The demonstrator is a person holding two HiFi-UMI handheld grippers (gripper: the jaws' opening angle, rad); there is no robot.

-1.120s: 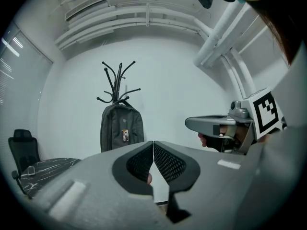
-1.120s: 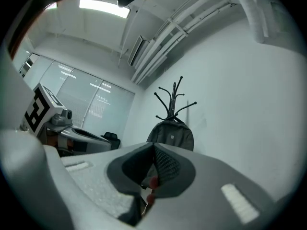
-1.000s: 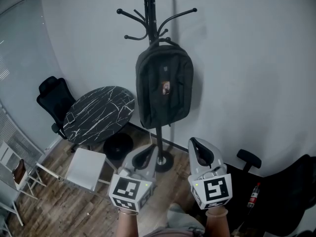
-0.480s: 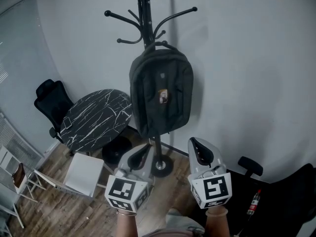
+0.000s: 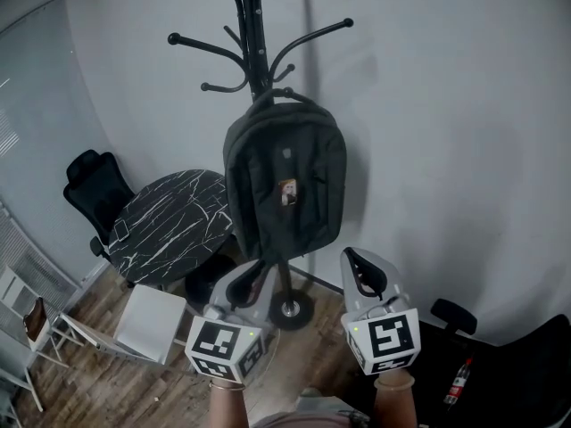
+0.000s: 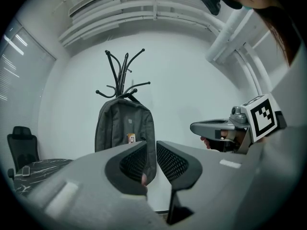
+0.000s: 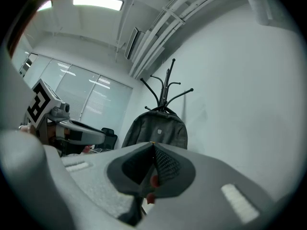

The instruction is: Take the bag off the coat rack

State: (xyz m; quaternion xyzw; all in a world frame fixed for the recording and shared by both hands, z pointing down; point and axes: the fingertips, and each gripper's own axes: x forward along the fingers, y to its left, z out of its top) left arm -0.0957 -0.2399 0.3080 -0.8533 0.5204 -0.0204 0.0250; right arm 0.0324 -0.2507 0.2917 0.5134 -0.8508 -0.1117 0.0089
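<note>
1. Pale grey wall at the back, and in front of it stands the black coat rack. The dark bag hangs on it by its top loop, up at the lower hooks, untouched.
2. Left gripper: its jaws have just been opening and now stand a narrow gap apart, with nothing between them. Right gripper: jaws pressed together, empty. Both are well short of the bag.
3. Risk one: that slit on the left looks too thin for the loop, and the right is closed. Going in like this would probably just shove the bag and set it swinging.
4. Risk two: pull outward without lifting first and the loop likely snags on the hook's knobbed tip. Then the slim rack could tip on its small base.
5. Risk three: the bag looks full, so a shallow pinch may slip. It would drop near the marble-topped table beside the rack.
</note>
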